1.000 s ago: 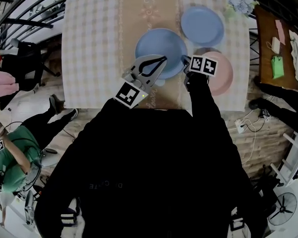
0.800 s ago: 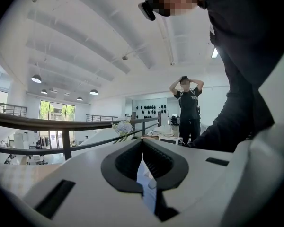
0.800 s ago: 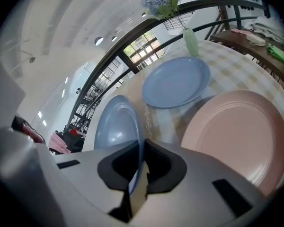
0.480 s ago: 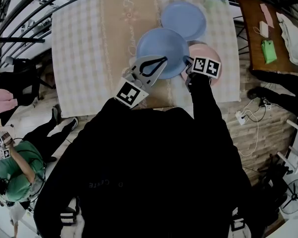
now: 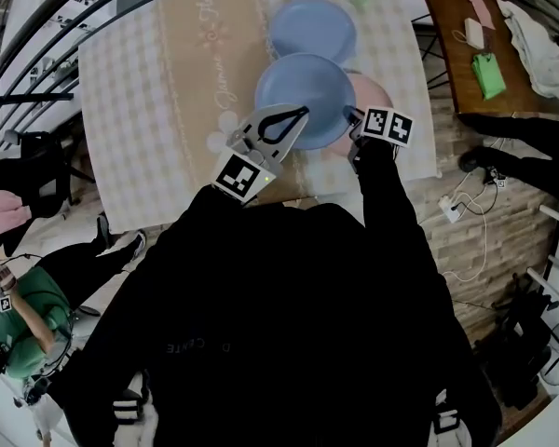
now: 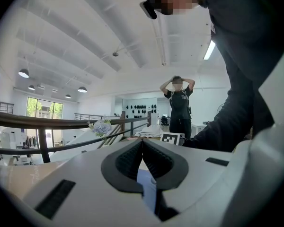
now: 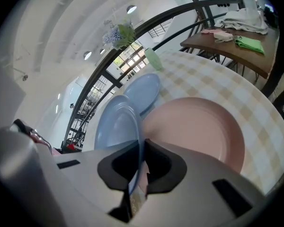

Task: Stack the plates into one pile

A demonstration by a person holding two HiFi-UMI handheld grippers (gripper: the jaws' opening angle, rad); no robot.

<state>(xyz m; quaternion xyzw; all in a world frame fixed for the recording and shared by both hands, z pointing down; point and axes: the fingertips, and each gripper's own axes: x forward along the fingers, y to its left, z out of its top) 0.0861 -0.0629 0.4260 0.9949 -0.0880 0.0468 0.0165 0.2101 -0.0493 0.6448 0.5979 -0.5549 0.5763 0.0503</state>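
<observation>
- Clamping the rim of the large round light-blue plate, the right gripper is holding it above the checked surface, partly over the round pink plate.
- Left gripper is hovering closed and empty at that plate's near-left rim.

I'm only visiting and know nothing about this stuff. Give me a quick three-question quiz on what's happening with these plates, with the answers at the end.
1. True or false: the pink plate lies on the checked tablecloth.
2. What is the right claw shut on? A: the pink plate. B: the nearer blue plate. C: the flowers.
3. How many plates show in the head view?
Key: 1 true; 2 B; 3 three, counting the farther blue plate.
</observation>
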